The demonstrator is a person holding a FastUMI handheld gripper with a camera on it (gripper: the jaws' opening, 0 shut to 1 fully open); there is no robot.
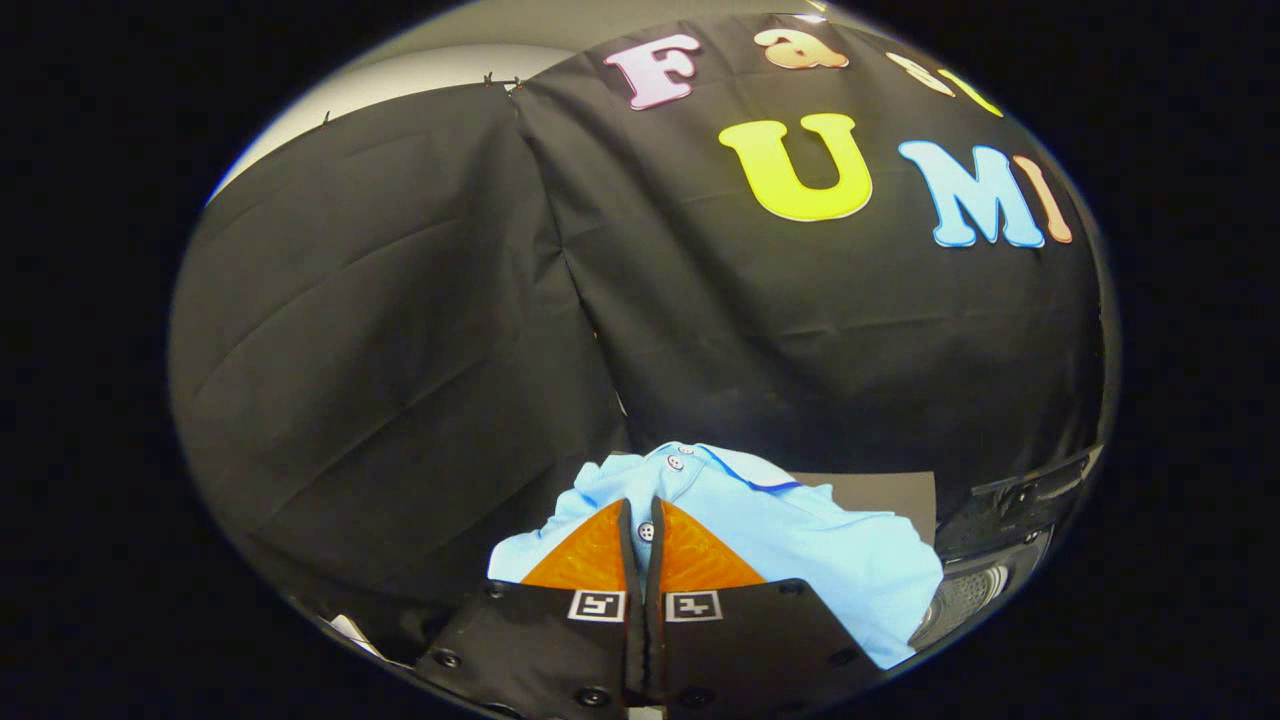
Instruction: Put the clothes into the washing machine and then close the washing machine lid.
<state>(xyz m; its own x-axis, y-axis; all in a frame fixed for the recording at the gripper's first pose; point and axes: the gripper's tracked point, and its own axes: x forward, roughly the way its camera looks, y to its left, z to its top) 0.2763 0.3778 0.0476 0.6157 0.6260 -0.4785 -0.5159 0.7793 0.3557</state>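
Note:
A light blue polo shirt (780,530) with white buttons and a darker blue collar edge hangs bunched around my fingers, lifted off any surface. My gripper (642,510) is shut on the shirt's button placket, with only a thin strip of cloth between the two fingers (590,555). To the right of the fingers and lower down I see part of the washing machine (985,580): its dark open top edge and a bit of the metal drum inside. The shirt's lower right fold partly hides the drum opening.
The booth's black cloth wall (400,350) hangs close ahead, beyond the shirt. A flat grey surface (880,490) shows behind the shirt, next to the machine. A small white object (350,632) peeks out low down to the left of the fingers.

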